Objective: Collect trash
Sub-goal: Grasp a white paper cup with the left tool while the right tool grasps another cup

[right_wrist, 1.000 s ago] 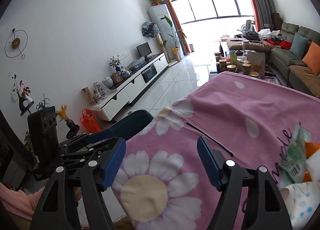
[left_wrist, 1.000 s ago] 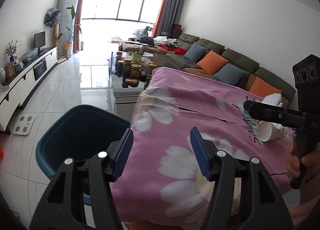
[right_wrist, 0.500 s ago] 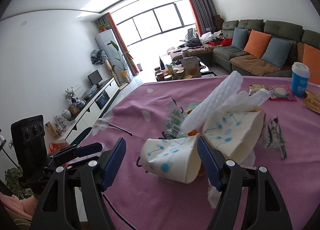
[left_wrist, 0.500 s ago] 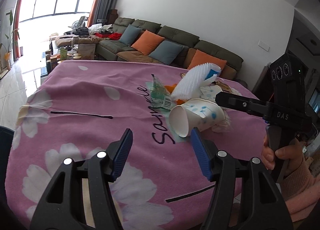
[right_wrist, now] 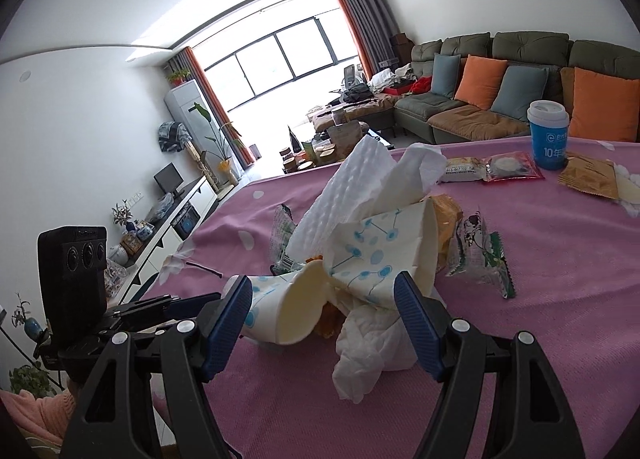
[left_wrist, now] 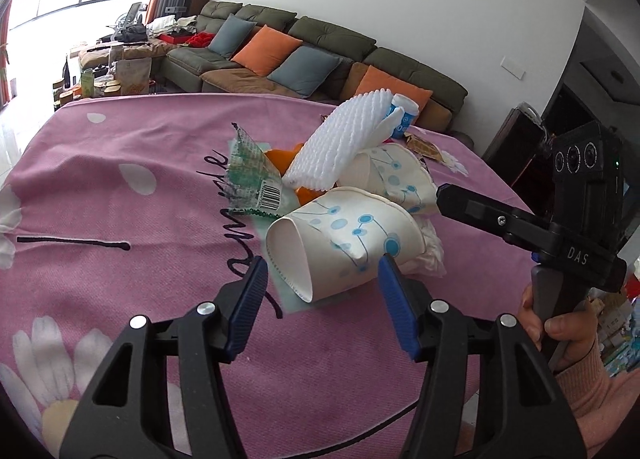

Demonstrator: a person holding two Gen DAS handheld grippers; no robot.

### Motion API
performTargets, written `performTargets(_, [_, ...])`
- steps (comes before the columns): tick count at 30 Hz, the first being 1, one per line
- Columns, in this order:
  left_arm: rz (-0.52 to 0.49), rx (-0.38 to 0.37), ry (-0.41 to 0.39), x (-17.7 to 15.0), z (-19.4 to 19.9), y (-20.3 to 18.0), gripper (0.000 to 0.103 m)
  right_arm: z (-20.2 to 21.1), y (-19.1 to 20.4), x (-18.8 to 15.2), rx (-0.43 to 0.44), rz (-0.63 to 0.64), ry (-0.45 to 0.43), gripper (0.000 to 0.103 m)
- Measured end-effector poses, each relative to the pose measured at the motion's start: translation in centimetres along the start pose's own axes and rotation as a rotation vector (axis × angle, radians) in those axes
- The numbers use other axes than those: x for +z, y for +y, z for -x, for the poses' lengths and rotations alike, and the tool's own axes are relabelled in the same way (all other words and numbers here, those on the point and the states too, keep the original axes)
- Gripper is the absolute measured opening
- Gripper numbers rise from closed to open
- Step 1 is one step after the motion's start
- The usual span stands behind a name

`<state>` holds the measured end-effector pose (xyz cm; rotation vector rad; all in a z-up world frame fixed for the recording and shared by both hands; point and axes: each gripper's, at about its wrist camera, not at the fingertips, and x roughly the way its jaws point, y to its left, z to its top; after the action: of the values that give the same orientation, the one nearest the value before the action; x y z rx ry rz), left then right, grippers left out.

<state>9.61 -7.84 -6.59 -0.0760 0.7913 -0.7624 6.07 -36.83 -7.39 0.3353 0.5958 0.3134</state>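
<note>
Both sets of jaws open: left gripper (left_wrist: pixel 320 287) straddling tipped white blue-dotted paper cup (left_wrist: pixel 340 243); right gripper (right_wrist: pixel 322 311) over crumpled white tissue (right_wrist: pixel 368 343), orange scrap beneath seemingly peel, mostly hidden.

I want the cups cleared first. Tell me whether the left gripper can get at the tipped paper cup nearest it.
Probably yes. The left gripper is open, with the tipped paper cup lying just ahead of its fingers and nothing between them.

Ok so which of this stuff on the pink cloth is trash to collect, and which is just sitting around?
Trash to collect:
tipped paper cup
second paper cup
white foam net
crumpled tissue
green wrapper

Likely just lying about:
upright blue cup
sealed snack packets
sofa cushions

Both grippers are open, empty.
</note>
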Motion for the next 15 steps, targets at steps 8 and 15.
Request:
performTargets(8, [0.058,-0.063,0.042,0.4,-1.4,1.2,0.031,0.4,0.0,0.5,0.002,0.008,-0.019,0.071])
performTargets(15, [0.058,-0.082,0.041,0.4,-1.3,1.4,0.012,0.5,0.2,1.1,-0.010,0.016,-0.035,0.071])
